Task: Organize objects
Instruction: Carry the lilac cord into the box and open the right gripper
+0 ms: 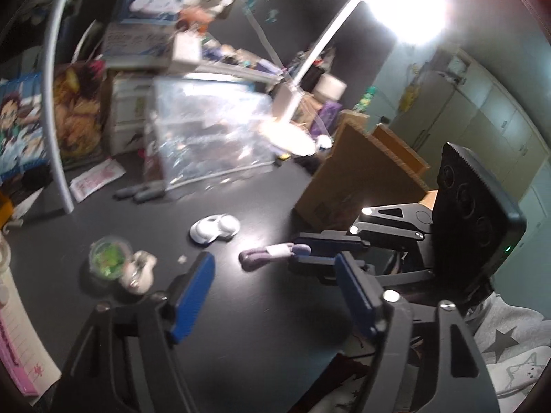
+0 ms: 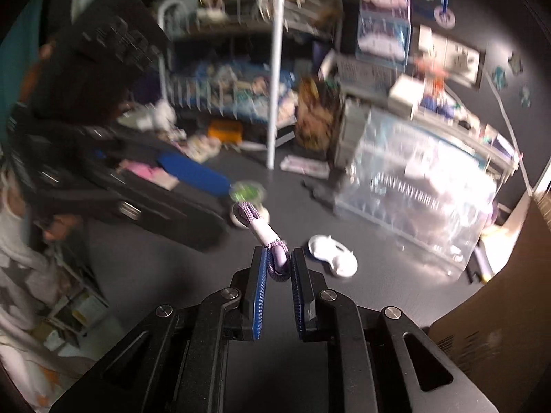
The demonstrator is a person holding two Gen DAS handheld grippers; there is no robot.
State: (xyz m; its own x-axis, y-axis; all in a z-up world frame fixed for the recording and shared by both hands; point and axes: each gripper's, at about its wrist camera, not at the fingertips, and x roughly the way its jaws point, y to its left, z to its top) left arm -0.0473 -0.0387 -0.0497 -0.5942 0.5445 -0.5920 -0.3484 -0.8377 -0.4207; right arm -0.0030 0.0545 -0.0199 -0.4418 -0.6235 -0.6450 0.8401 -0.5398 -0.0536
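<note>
Gripping one purple cord, right gripper

Both fisheye views are dim, with a dark vignette and bent lines at the round edges. In the left wrist view a desk lamp flares white at the upper right, throwing glare onto the black tabletop. Motion blur smears the shelves and clear plastic bag in the right wrist view.

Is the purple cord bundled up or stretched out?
Bundled: the purple cord is folded into a short loop, wrapped by a pale band, one end pinched in the right tool.
</note>
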